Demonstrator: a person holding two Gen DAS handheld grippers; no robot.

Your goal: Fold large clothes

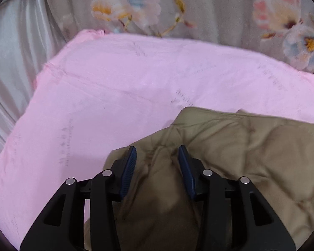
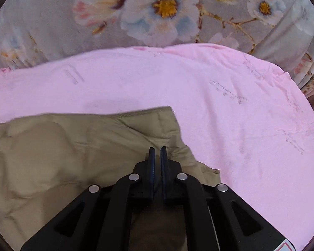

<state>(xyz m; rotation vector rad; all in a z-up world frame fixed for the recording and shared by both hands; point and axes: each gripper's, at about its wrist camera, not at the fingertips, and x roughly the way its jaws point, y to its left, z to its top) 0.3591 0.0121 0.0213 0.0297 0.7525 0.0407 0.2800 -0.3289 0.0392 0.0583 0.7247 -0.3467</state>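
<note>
- Left wrist view: the left gripper (image 1: 157, 153) stands wide apart over the khaki garment (image 1: 230, 156), with a raised ridge of cloth between its two fingers but not pinched. The garment lies on a pink sheet (image 1: 115, 87), which is spread over a flowered bedcover (image 1: 219, 10). From here the garment stretches away to the right, and its top edge runs across the picture.
- Right wrist view: the right gripper (image 2: 157, 152) is almost closed, with only a thin slit between the fingers. I cannot tell if cloth is caught inside. It sits at the garment's (image 2: 73, 150) right end, near the stitched hem, and the cloth stretches to the left.
- Judgement: the long axis runs from one gripper to the other. The step seems to be taking hold of both ends for a fold. Next, the left gripper should close on its ridge, then both lift together evenly.
</note>
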